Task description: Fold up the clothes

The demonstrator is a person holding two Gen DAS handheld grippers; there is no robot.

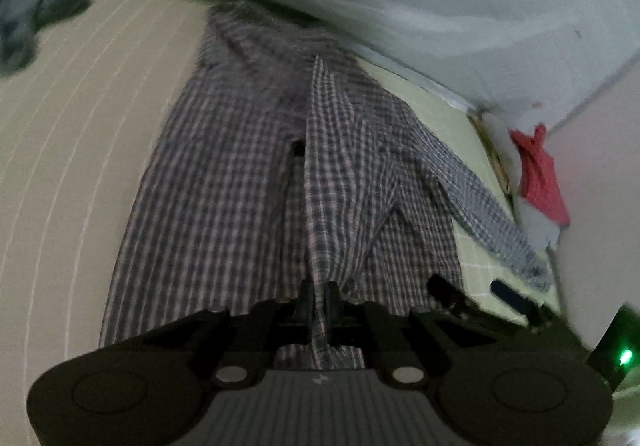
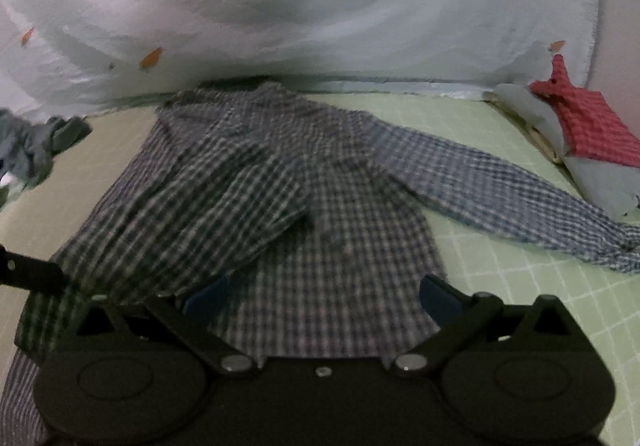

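Green mat [image 2: 500,286] borders shirt [image 2: 320,206], apparently flat.

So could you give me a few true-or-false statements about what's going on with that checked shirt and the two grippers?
1. The left gripper is shut on a fold of the checked shirt. True.
2. The right gripper is clamped on the shirt's sleeve. False: its jaws stand wide apart, gripping nothing, over the shirt's lower part.
3. One sleeve lies stretched out to the side on the green mat. True.
4. A red checked cloth lies on top of the shirt. False: it lies apart from it, near the wall, on something grey.
5. The shirt is already folded into a neat square. False: it is still mostly spread out.
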